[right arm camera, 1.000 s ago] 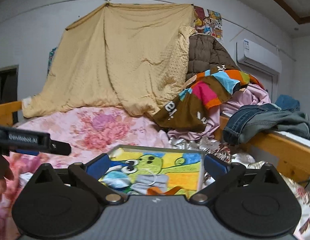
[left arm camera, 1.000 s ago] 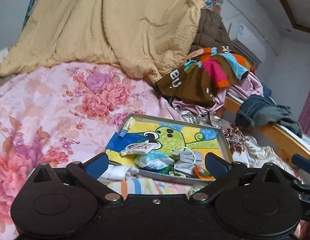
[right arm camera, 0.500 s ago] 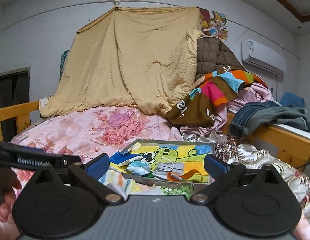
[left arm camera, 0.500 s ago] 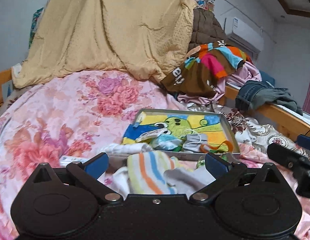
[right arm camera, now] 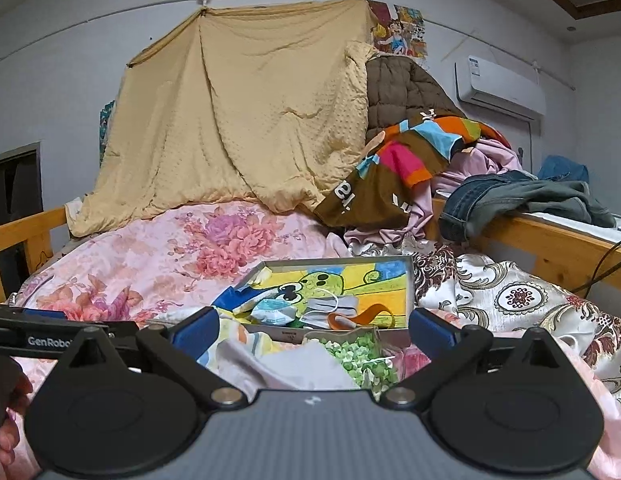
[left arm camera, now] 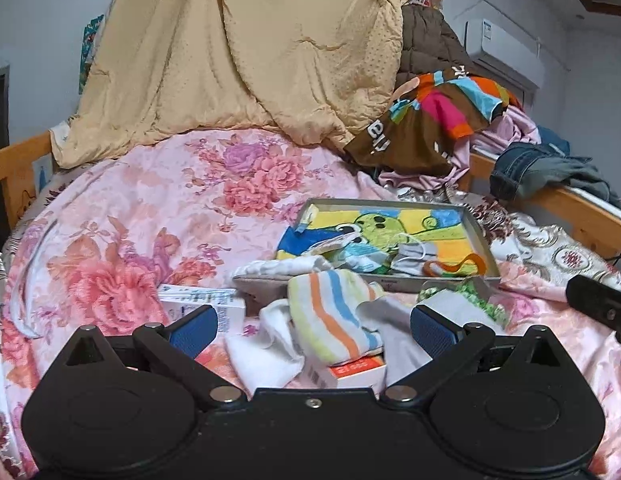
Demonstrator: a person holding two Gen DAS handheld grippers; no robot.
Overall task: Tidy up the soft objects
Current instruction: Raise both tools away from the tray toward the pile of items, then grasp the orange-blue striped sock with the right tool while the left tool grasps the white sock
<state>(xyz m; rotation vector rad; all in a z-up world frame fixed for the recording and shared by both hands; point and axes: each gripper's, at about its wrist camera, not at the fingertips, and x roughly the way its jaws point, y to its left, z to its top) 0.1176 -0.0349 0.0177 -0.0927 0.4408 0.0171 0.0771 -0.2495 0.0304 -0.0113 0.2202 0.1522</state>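
A shallow grey tray [left arm camera: 481,240] [right arm camera: 410,280] with a cartoon-print liner lies on the floral bed and holds face masks [left arm camera: 408,258] [right arm camera: 330,306] and an orange strap [left arm camera: 454,266]. In front of the tray lie a striped cloth [left arm camera: 330,316], white cloths [left arm camera: 262,356], a green-patterned cloth [right arm camera: 358,350] and small boxes [left arm camera: 202,304]. My left gripper [left arm camera: 312,326] is open above the striped cloth, with nothing between its fingers. My right gripper [right arm camera: 312,330] is open over the green cloth and a pale cloth [right arm camera: 294,364], holding nothing.
A tan blanket [left arm camera: 238,52] hangs at the back. A heap of clothes [left arm camera: 438,116] and jeans [right arm camera: 518,196] sit on the right by a wooden rail [right arm camera: 550,236]. The floral quilt [left arm camera: 130,216] spreads left. A hand [right arm camera: 6,412] holds the left tool.
Both grippers have pulled back from the tray toward me and tilted up. The loose cloths and boxes in front of the tray have come into view. Both stay open.
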